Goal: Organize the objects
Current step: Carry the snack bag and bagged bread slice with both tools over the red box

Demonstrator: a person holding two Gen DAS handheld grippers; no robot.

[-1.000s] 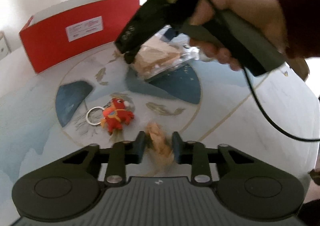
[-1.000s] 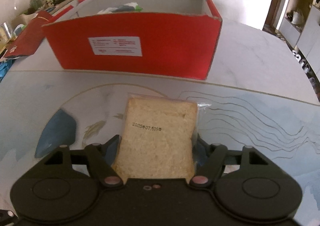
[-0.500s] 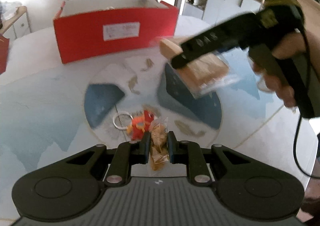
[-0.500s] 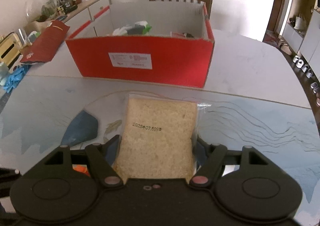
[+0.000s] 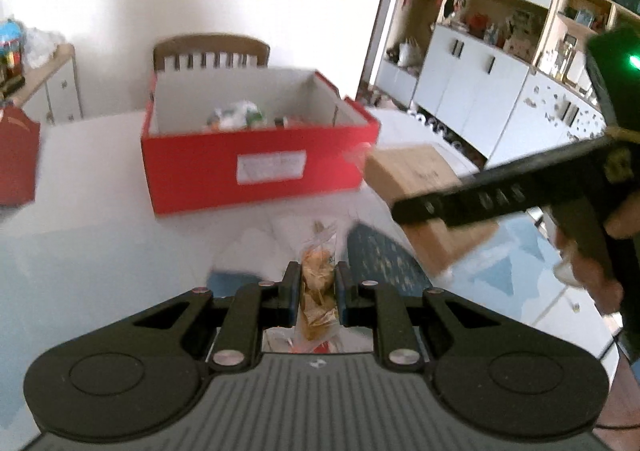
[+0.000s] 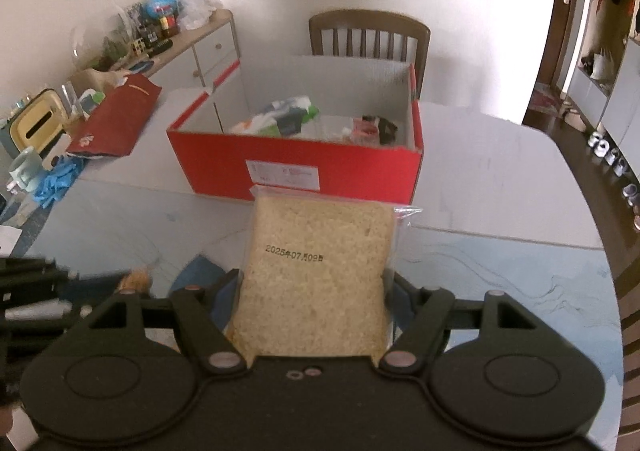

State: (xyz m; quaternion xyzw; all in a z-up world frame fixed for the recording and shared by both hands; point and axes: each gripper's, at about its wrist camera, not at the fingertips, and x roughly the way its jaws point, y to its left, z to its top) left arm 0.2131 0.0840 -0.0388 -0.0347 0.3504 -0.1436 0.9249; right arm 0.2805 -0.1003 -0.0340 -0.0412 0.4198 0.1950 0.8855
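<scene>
My left gripper (image 5: pixel 318 285) is shut on a small clear snack packet (image 5: pixel 317 283) with tan pieces, held above the table. My right gripper (image 6: pixel 314 291) is shut on a bagged slice of bread (image 6: pixel 316 275) with a printed date, also held in the air. The bread (image 5: pixel 424 179) and right gripper also show at the right of the left wrist view. The open red box (image 5: pixel 256 167) stands ahead on the table, also in the right wrist view (image 6: pixel 296 167), with several packets inside.
A wooden chair (image 6: pixel 368 31) stands behind the box. A red bag (image 6: pixel 116 119), blue gloves (image 6: pixel 56 179) and a cluttered sideboard (image 6: pixel 160 39) lie to the left. White cabinets (image 5: pixel 480 79) stand at the right. The table edge (image 6: pixel 592 235) curves at the right.
Both grippers have risen and moved toward the red box with their items. The red keychain toy on the table has dropped out of the left wrist view.
</scene>
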